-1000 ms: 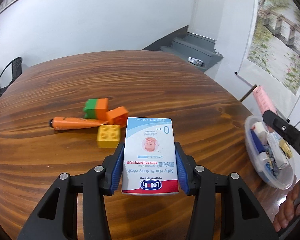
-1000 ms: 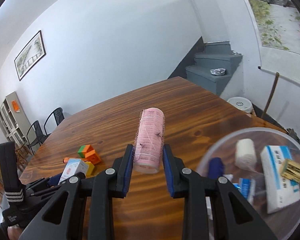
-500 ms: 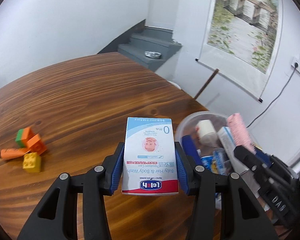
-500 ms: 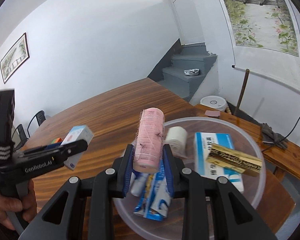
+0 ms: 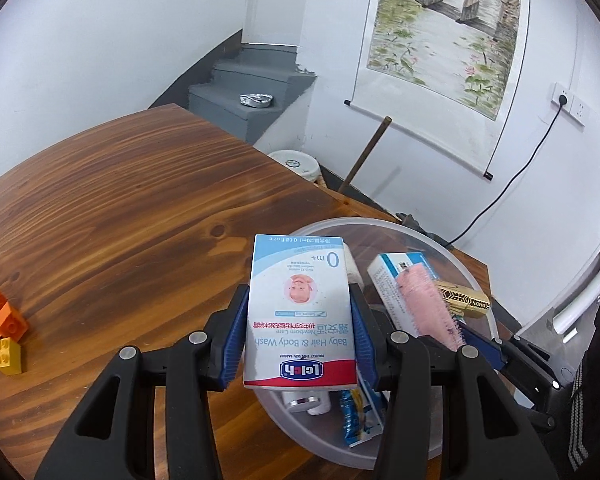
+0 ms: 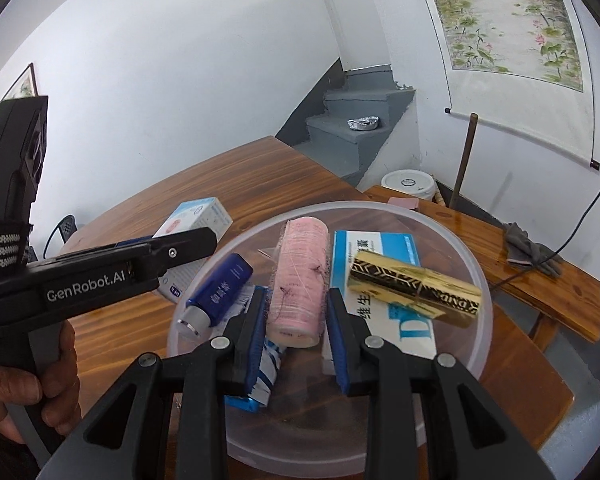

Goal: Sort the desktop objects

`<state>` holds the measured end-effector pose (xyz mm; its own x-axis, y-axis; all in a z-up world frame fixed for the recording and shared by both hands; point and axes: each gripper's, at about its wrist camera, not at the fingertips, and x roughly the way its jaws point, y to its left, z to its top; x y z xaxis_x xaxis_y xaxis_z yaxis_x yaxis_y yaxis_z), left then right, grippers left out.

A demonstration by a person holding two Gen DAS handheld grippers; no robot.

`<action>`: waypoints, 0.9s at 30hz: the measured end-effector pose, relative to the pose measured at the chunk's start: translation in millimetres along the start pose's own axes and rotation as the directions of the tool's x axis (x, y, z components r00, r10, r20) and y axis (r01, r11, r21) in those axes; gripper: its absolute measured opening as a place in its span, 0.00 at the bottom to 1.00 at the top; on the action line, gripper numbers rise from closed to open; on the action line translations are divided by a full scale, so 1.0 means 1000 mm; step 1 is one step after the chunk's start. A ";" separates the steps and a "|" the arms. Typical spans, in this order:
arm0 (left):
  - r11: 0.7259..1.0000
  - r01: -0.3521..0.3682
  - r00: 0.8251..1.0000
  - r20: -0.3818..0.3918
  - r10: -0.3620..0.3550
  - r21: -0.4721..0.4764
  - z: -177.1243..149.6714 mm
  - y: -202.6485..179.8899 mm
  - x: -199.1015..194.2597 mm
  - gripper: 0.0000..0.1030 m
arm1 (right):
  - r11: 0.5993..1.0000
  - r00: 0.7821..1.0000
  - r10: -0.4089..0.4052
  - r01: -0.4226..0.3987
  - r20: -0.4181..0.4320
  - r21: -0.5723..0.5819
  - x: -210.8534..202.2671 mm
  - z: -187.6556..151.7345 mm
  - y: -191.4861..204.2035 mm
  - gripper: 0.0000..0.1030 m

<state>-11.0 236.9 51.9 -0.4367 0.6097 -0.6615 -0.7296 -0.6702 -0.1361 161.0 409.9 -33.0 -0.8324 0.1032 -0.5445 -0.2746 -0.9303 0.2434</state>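
Observation:
My left gripper [image 5: 300, 316] is shut on a white and blue baby wash box [image 5: 300, 312], held above the near left rim of a clear round plastic bowl [image 5: 452, 248]. The box also shows in the right wrist view [image 6: 198, 216]. My right gripper [image 6: 296, 308] stands over the bowl [image 6: 480, 280] with its jaws slightly apart around a pink roll [image 6: 300, 276] that lies among the bowl's contents; a gap shows on the right side. The pink roll shows in the left wrist view [image 5: 424, 308] too.
The bowl holds a blue bottle [image 6: 220, 288], a white and blue box [image 6: 380, 256], a gold box [image 6: 416, 288] and packets. Toy bricks [image 5: 6, 332] lie at the table's left. The table edge, a bench [image 6: 540, 260] and stairs [image 5: 252, 80] lie beyond.
Both grippers moved right over the bowl. The right gripper lowered the pink roll into the bowl and its jaws have opened a little. The left gripper still holds the box.

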 end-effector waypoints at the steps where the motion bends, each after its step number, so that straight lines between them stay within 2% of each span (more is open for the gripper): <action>1: 1.000 0.008 1.000 -0.005 -0.008 0.002 -0.001 -0.001 0.001 0.49 | 1.000 1.000 -0.003 0.003 -0.001 -0.001 -0.001 0.000 -0.001 0.32; 3: 0.999 0.034 0.999 -0.021 -0.034 0.002 -0.002 -0.003 0.004 0.49 | 1.000 1.000 -0.003 0.003 -0.005 0.001 0.000 -0.001 -0.002 0.34; 4: 0.999 0.046 0.998 -0.032 -0.046 0.000 -0.002 -0.004 0.006 0.49 | 1.000 1.000 0.000 0.000 -0.006 0.005 0.000 -0.001 -0.003 0.46; 5: 0.998 0.056 0.998 -0.043 -0.056 -0.001 -0.001 -0.005 0.009 0.49 | 1.000 1.000 0.001 -0.001 -0.008 0.013 0.001 -0.001 -0.003 0.67; 6: 0.998 0.060 0.997 -0.053 -0.060 -0.004 -0.002 -0.004 0.010 0.50 | 1.000 1.000 -0.001 0.001 -0.004 0.017 0.000 -0.002 -0.004 0.76; 7: 0.998 0.060 0.997 -0.055 -0.061 -0.008 -0.003 -0.003 0.011 0.53 | 1.000 1.000 -0.009 0.009 0.011 0.019 -0.001 -0.002 -0.004 0.79; 9: 0.998 0.058 0.998 -0.028 -0.059 -0.025 -0.003 0.000 0.006 0.69 | 0.999 0.999 -0.037 0.037 0.028 0.000 -0.004 -0.001 -0.002 0.79; 10: 0.998 0.061 0.998 -0.014 -0.062 -0.034 -0.002 0.002 0.004 0.70 | 0.999 0.998 -0.049 0.049 0.034 -0.012 -0.005 -0.001 -0.001 0.79; 14: 0.994 0.093 0.996 0.022 -0.092 -0.065 0.002 0.010 -0.005 0.71 | 0.998 0.997 -0.064 0.064 0.037 -0.012 -0.005 0.000 0.001 0.79; 27: 0.996 0.016 0.999 0.034 -0.013 -0.089 -0.004 0.035 -0.024 0.71 | 0.999 0.999 -0.034 0.035 0.041 -0.034 -0.007 -0.002 0.025 0.79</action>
<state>-23.9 197.5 60.3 -0.4452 0.6321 -0.6343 -0.6864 -0.6958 -0.2116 160.3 385.0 -24.5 -0.8419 0.1488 -0.5188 -0.2871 -0.9374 0.1970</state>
